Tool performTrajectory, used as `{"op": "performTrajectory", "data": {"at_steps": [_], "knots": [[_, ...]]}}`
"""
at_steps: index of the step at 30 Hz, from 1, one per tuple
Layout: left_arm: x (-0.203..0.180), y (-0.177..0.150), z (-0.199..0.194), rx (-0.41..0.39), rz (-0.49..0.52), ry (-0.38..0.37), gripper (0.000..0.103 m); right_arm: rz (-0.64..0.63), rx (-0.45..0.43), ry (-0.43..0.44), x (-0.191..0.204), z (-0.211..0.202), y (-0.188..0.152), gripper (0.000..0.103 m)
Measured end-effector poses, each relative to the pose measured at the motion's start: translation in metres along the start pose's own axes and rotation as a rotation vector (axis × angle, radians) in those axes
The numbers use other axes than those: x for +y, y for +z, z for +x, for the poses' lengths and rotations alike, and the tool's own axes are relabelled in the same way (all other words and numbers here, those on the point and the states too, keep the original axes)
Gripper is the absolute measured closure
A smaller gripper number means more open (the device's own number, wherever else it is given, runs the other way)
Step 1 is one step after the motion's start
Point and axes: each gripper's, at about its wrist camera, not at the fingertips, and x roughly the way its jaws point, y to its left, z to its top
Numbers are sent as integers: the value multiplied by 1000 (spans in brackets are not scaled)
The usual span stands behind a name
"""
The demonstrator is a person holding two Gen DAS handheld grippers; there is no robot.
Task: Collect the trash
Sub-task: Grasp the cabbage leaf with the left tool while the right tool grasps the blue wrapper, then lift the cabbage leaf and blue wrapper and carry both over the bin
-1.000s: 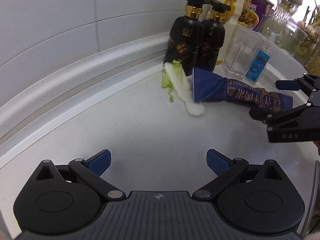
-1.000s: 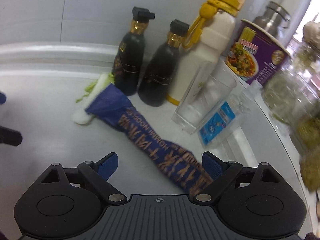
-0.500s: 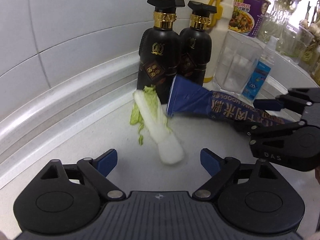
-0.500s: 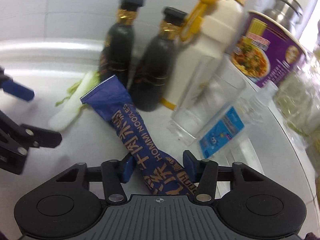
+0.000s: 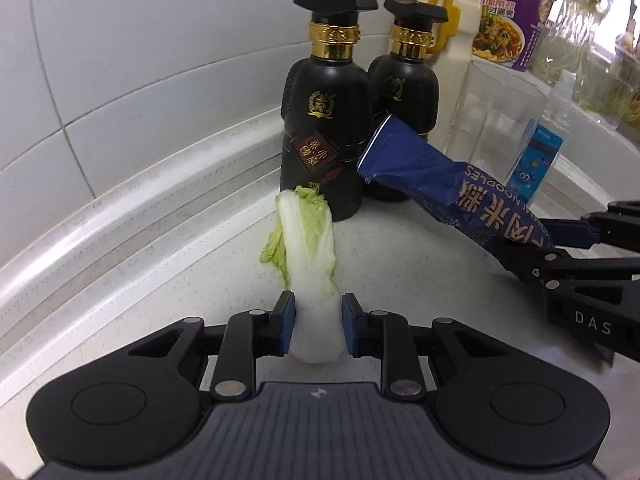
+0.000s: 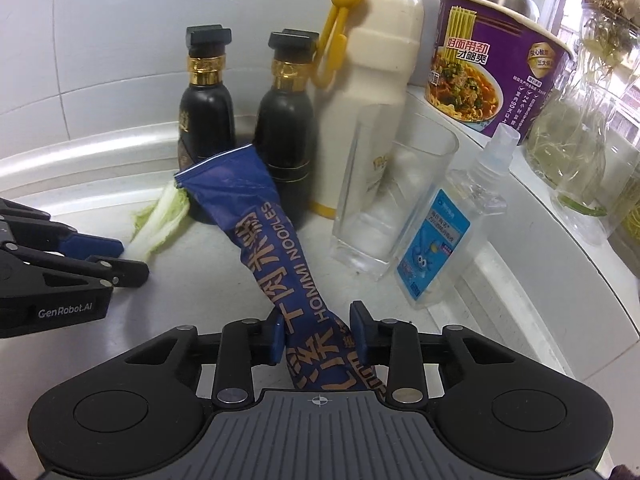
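Counter (image 5: 168, 280) holds two black bottles (image 5: 326, 120), one wrapper (image 6: 280, 240), one cabbage leaf (image 5: 312, 256).

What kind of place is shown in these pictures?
Most likely a home kitchen counter: two dark sauce bottles against a tiled wall, an instant noodle cup, and a cabbage scrap lying on the white countertop.

"HOMMI NOODLES" on blue wrapper (image 6: 280, 248), "GenRobot.AI" on left gripper (image 6: 120, 258)
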Motion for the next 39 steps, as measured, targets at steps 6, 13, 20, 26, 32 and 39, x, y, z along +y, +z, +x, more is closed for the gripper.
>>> {"op": "performTrajectory", "data": {"at_steps": [6, 13, 20, 26, 32, 39], "knots": [[8, -7, -15, 6, -14, -37, 81, 31, -1, 21, 8, -12, 1, 76], [15, -20, -44, 9, -21, -77, 81, 87, 14, 78, 19, -31, -1, 76], [26, -32, -70, 14, -42, -94, 81, 81, 10, 97, 41, -54, -8, 76], [36, -45, -94, 9, -49, -103, 81, 80, 18, 115, 60, -73, -15, 76], [52, -61, -119, 2, -67, -110, 81, 86, 35, 146, 85, -88, -20, 76], [76, -80, -145, -9, -102, -98, 81, 62, 50, 182, 123, -104, -24, 76]]}}
